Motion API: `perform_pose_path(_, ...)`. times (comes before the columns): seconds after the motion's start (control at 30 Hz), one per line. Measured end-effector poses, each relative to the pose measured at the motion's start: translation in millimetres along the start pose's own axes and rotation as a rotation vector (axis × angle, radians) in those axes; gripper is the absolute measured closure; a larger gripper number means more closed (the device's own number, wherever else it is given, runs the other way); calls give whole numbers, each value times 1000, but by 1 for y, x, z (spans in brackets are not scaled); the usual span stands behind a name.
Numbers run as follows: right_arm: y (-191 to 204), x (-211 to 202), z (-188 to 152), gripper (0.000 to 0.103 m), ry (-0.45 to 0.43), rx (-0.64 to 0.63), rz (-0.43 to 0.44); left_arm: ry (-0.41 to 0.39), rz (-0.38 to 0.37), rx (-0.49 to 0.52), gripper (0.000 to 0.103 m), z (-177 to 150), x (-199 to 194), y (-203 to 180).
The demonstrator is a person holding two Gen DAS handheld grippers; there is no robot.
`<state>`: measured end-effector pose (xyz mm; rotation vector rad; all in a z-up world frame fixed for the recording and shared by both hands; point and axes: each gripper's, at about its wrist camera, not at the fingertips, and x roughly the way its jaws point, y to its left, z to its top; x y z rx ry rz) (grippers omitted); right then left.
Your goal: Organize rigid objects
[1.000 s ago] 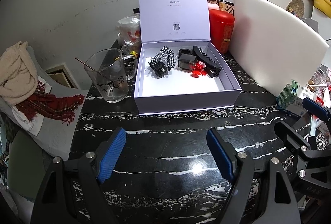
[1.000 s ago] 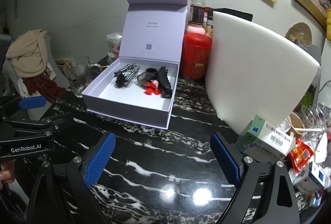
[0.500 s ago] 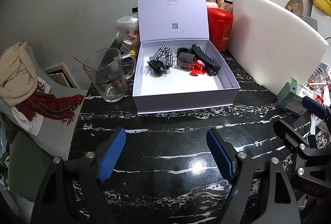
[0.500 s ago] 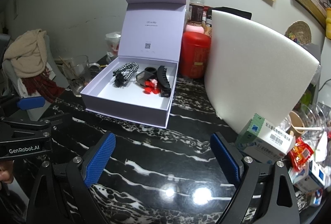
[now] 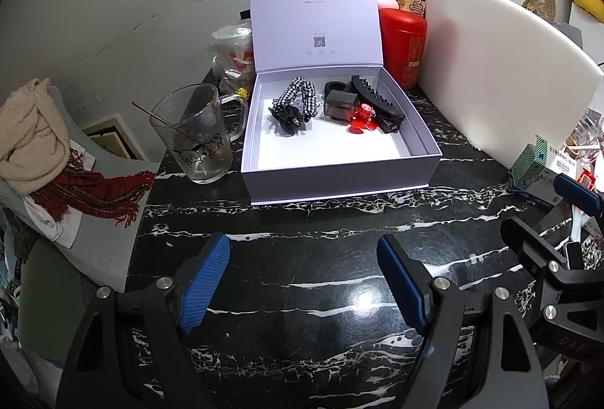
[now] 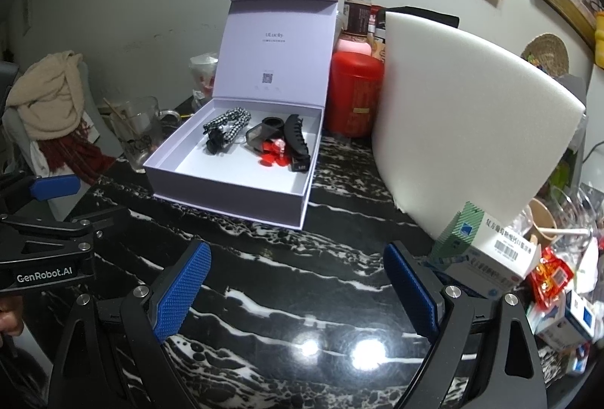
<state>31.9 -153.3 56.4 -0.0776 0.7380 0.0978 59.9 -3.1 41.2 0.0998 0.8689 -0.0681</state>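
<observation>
Two grippers: both hovered low over the black marbled bench [image 5: 302, 220], short of the box.
Left gripper [image 5: 304, 280]: jaws spread wide, nothing between the blue pads, only bare bench beneath.
Right gripper [image 6: 298, 288]: jaws likewise spread wide and empty; also showed at the right edge of the left wrist view.
Lavender box [image 5: 339, 175]: sat on the bench ahead of both grippers, lid [image 5: 315, 5] stood upright at the back.
Checked hair tie [image 5: 298, 97]: lay inside the box toward the back left, with a dark clip at its near end.
Black claw clip [image 6: 296, 139]: lay inside toward the right wall, teeth up.
Smoky square case [image 5: 339, 105]: sat inside between the hair tie and the claw clip, a black ring just behind it.
Red trinket [image 5: 362, 118]: rested against the near side of the case; possibly a small charm, too small to tell.
Glass mug [image 5: 196, 141]: stood just left of the box, a thin stick leaning in it.
Red canister [image 6: 353, 95]: stood behind the box's right corner.
White foam board [image 6: 468, 122]: stood on edge to the right of the box.
Medicine carton [image 6: 487, 250]: lay at the foot of the foam board.
</observation>
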Motion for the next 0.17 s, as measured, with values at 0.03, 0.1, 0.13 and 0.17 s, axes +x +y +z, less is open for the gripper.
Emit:
perform_pose_path(0.03,0,1,0,9,2,2,-1,5,-2,0,22,0,2,0)
perform_pose_path(0.1,-1,3,-1,9,9,7,-2,9,-6,-1,22,0,3,-1)
perform_pose_path(0.13,-2,4,-1,9,12,10,-3,11,-7,-2,22,0,4,-1)
perform_pose_path(0.17,-3,5,-2,9,14,12,-5,13,-7,-1,22,0,5,-1)
